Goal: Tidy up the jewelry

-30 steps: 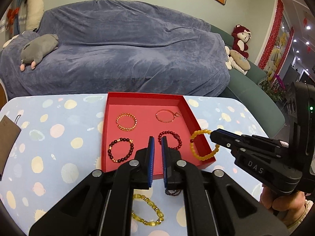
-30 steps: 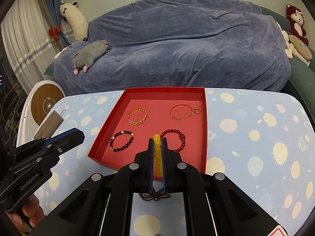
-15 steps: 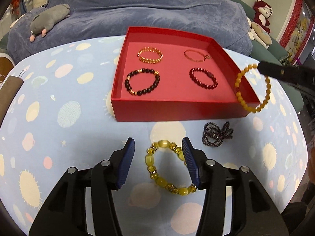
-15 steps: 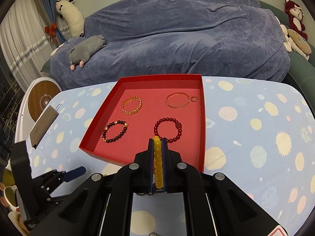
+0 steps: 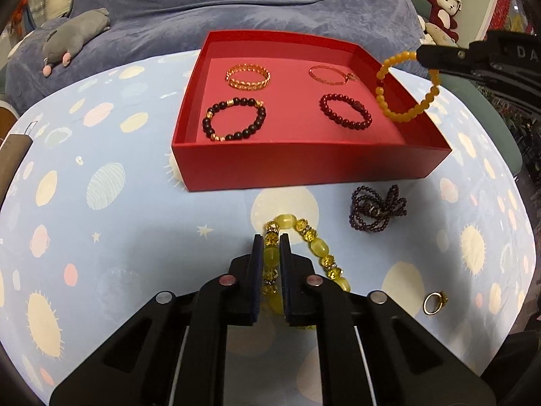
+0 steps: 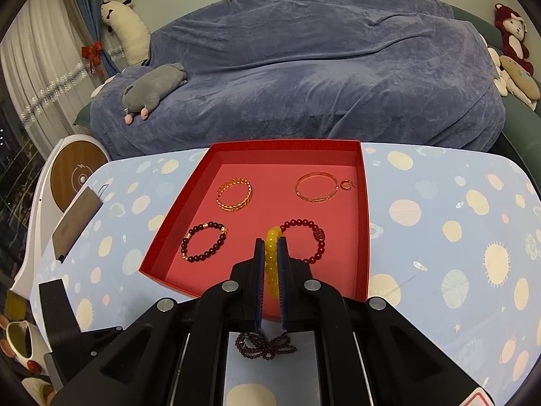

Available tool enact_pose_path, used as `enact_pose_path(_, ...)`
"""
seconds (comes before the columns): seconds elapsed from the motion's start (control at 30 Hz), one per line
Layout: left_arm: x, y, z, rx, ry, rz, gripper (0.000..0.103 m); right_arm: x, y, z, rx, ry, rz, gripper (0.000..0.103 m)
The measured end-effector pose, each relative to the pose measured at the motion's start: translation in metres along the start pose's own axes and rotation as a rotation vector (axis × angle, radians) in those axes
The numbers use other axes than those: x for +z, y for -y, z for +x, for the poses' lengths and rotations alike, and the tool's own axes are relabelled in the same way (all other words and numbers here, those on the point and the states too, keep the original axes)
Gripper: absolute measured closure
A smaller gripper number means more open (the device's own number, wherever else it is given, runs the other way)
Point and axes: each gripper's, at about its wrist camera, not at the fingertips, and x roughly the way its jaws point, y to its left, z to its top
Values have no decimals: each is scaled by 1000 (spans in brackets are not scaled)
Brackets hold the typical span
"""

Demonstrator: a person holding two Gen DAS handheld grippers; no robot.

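Observation:
A red tray (image 5: 304,165) (image 6: 363,203) holds a gold chain bracelet (image 5: 248,76), a thin gold bangle (image 5: 329,75), a black bead bracelet (image 5: 234,118) and a dark red bead bracelet (image 5: 345,111). My left gripper (image 5: 271,242) is shut on a yellow crystal bracelet (image 5: 311,237) lying on the table in front of the tray. My right gripper (image 6: 271,247) is shut on an orange bead bracelet (image 6: 272,260) (image 5: 402,89) and holds it hanging above the tray's right side.
A dark purple bead strand (image 5: 377,208) (image 6: 267,346) and a gold ring (image 5: 434,302) lie on the spotted tablecloth (image 5: 101,220) right of my left gripper. A brown tag (image 6: 76,223) lies at the left edge. A blue-covered sofa (image 6: 304,67) is behind.
My left gripper moved down to the table, opened over the yellow crystal bracelet and has closed on it. My right gripper carried the orange bracelet over the tray's right side.

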Motion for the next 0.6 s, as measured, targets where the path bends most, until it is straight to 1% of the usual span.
enact_pose_path(0.13,20,7,-34,-70,80,3,94,4,1,0,6,9,1,96)
enact_pose_path(0.27,48,16,-64,-159,154,-6,94,10,-1,3,12,19,1,96)
enact_pose_path(0.33,62,23,-73,-180,188,6,94,12,-1,7,19,17,4,96)
enact_pose_path(0.47,88,32,-72,-209,220,15,94,11,0,17,39,-4,17,96)
enact_pose_path(0.53,97,35,-64,-195,232,23,94,8,2,26,28,-25,17,96)
enact_pose_path(0.6,101,33,-49,-188,219,11,94,3,7,35,3,-48,14,96)
